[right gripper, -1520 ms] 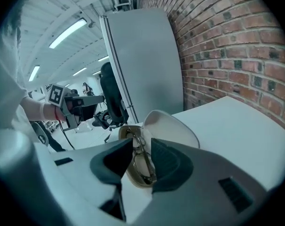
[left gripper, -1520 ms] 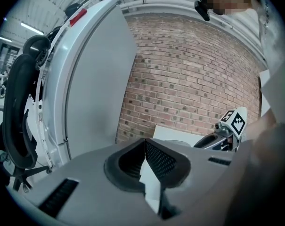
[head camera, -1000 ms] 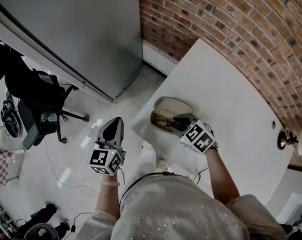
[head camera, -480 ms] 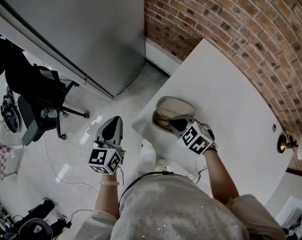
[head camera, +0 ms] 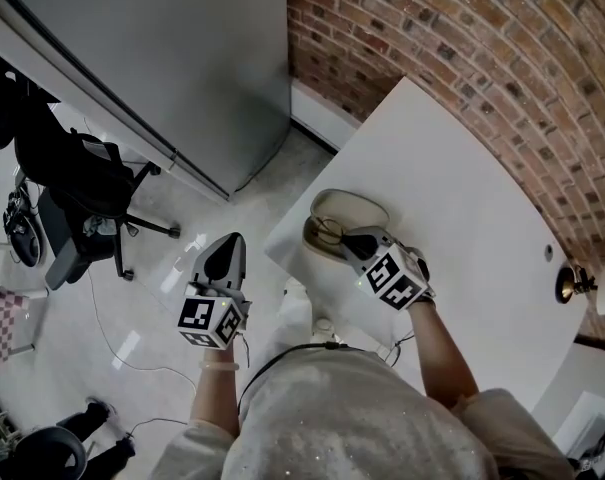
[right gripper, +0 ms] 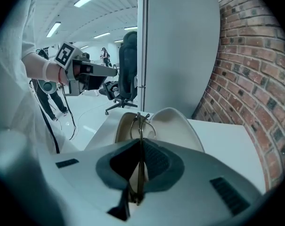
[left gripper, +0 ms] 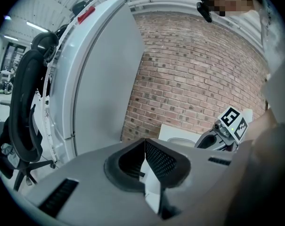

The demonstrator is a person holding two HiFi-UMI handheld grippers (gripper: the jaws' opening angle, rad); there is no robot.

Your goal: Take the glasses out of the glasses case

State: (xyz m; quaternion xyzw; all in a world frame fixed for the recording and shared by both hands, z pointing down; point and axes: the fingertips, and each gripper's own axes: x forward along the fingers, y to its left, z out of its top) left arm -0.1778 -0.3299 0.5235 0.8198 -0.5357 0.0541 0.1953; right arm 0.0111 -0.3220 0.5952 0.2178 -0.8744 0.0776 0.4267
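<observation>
Glasses case (head camera: 354, 208): open, lid up, at the near edge of a white table (head camera: 462, 198).
Glasses (right gripper: 141, 126): over the case's lower half, thin frame between the jaws of the right gripper (head camera: 354, 240), which are closing on it.
Left gripper (head camera: 225, 258): jaws together, empty, held over the floor beside the table.

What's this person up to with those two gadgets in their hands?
A person holds a two-jaw gripper in each hand. The right gripper is down at an open glasses case near the corner of the white table. Its jaws are closing on the thin frame of the glasses, which sit in the case and are not yet out. The left gripper hangs off to the side over the floor, jaws together, holding nothing.
</observation>
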